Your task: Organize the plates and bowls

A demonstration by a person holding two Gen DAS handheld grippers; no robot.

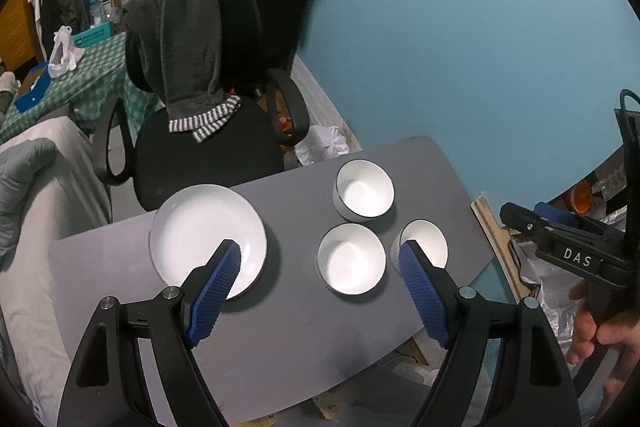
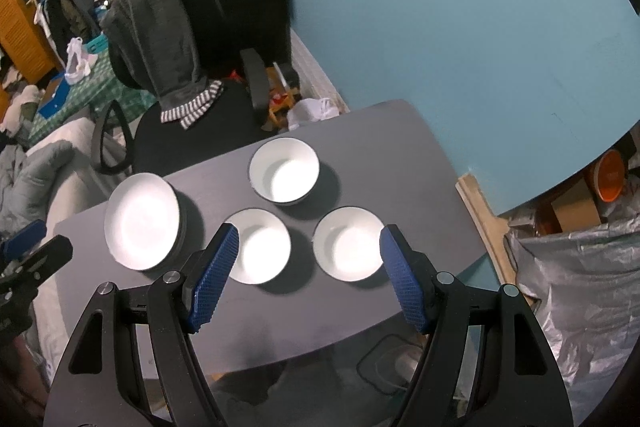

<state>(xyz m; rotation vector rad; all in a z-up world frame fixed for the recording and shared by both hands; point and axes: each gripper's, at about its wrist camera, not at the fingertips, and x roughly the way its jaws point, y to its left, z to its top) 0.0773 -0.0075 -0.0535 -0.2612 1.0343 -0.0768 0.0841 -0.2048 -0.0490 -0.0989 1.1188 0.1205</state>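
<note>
A grey table (image 1: 280, 327) (image 2: 400, 155) carries a white plate (image 1: 200, 231) (image 2: 140, 219) at the left and three white bowls in a triangle: a far bowl (image 1: 364, 191) (image 2: 285, 177), a near-middle bowl (image 1: 351, 259) (image 2: 262, 247) and a right bowl (image 1: 430, 241) (image 2: 348, 245). My left gripper (image 1: 320, 251) hovers open above the table, its blue pads over the plate's edge and the right bowl. My right gripper (image 2: 306, 231) hangs open above the two nearer bowls, nothing between its pads. In the left wrist view the right gripper (image 1: 568, 239) shows at the right, held by a hand (image 1: 600, 339).
A black office chair (image 1: 208, 131) (image 2: 188, 99) draped with a dark garment stands beyond the table's far edge. A blue wall (image 1: 460, 27) lies behind. Silver foil bags (image 2: 580, 287) and boxes crowd the right side. A bed with grey bedding (image 1: 32, 187) lies to the left.
</note>
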